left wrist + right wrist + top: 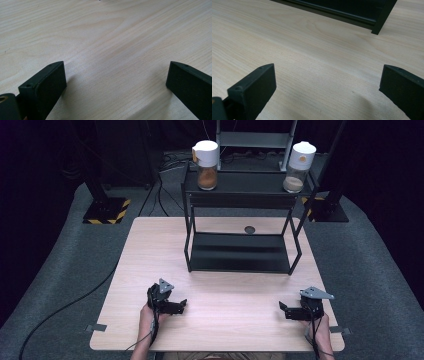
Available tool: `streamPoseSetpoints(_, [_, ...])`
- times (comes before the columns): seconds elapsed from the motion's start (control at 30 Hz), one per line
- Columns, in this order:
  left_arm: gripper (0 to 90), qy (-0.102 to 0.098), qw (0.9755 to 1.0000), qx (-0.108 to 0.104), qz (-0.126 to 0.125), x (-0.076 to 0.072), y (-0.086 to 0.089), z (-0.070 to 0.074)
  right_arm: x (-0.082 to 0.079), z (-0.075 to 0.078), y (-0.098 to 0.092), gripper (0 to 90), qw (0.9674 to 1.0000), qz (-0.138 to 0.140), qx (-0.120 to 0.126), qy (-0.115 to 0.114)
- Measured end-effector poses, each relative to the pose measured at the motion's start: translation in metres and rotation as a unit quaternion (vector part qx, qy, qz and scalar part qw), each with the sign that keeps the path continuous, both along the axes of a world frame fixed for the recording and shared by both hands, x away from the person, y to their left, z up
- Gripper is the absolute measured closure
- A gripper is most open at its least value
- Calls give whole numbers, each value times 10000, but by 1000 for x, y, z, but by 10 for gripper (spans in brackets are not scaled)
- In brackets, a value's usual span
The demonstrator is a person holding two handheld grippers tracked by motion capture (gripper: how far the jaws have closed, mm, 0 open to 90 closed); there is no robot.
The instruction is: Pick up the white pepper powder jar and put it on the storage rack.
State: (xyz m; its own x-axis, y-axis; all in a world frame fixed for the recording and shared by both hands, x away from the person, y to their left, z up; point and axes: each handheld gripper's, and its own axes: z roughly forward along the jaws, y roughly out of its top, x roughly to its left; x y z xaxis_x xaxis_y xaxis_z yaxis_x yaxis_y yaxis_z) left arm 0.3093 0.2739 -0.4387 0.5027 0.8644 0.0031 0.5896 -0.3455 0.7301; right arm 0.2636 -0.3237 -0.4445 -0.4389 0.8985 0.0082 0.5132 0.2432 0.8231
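Jars (207, 164) stand atop the black rack (240, 255), well beyond both empty, wide-apart claws (183, 305).

Person's arms (146, 340): cut off by the bottom edge of the high view.
Black rack (352, 12): just one foot and a low bar show at the top of the right claw view.
Jar labels (195, 155): too small to read.
Round dark spot (249, 229) on the tabletop (150, 250): too small to tell what it is.
Grey frame (254, 140) behind the rack: top cut off.
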Motion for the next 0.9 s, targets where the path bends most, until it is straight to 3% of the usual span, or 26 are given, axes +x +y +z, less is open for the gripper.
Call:
streamPoseSetpoints(0.17, [22, 30, 10000, -12, 0, 1, 1, 0, 0, 1, 3, 0, 10000, -20, -80, 5])
streamPoseSetpoints(0.43, [22, 33, 10000, -15, -2, 1, 1, 0, -4, -2, -1, 0, 9999, -110, 83, -77])
streamPoseSetpoints(0.9, [22, 32, 10000, -12, -2, 1, 1, 0, -4, -2, 2, 0, 9999, -114, 2, -88])
